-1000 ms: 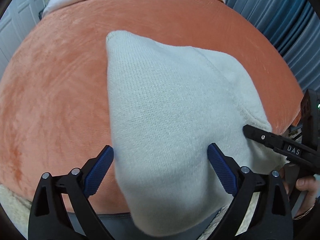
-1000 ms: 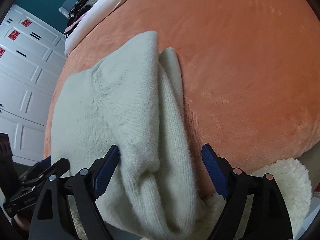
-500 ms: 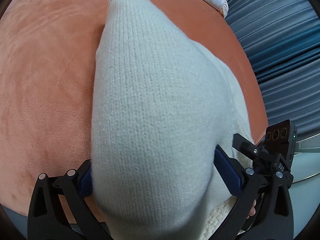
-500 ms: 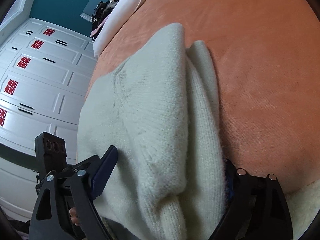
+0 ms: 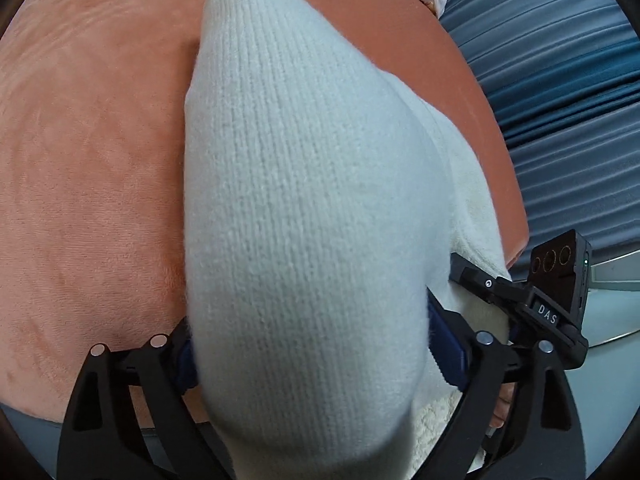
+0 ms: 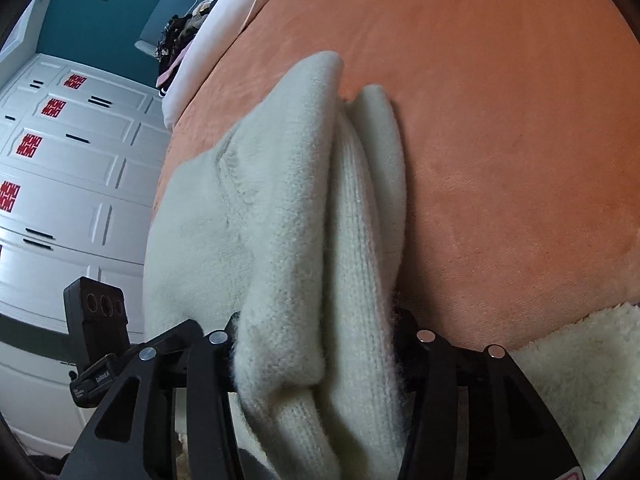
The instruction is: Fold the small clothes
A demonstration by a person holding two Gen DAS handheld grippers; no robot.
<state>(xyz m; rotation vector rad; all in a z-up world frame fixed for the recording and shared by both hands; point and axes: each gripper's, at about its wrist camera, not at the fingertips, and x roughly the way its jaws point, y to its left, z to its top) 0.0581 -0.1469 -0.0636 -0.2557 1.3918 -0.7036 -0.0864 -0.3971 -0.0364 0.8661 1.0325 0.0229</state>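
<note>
A cream knitted garment point(image 5: 304, 208) lies on an orange plush bed cover point(image 5: 88, 160), its near edge lifted. My left gripper point(image 5: 312, 360) is shut on the near edge, and the knit bulges over its blue pads. In the right wrist view the same garment point(image 6: 280, 220) is bunched in folds, and my right gripper point(image 6: 316, 356) is shut on the gathered near end. The right gripper's body point(image 5: 536, 312) shows at the right of the left wrist view, and the left gripper's body point(image 6: 100, 336) shows at the left of the right wrist view.
The orange cover point(image 6: 500, 140) spreads far and right. A white fleece blanket point(image 6: 580, 380) lies at the bed's near edge. White bedding and dark clothes point(image 6: 192, 36) sit at the far end. White wardrobe doors point(image 6: 60, 160) stand left; blue curtains point(image 5: 560, 80) hang right.
Both grippers moved in onto the garment's near edge and closed on it. The knit now rises and fills the near view of both cameras.
</note>
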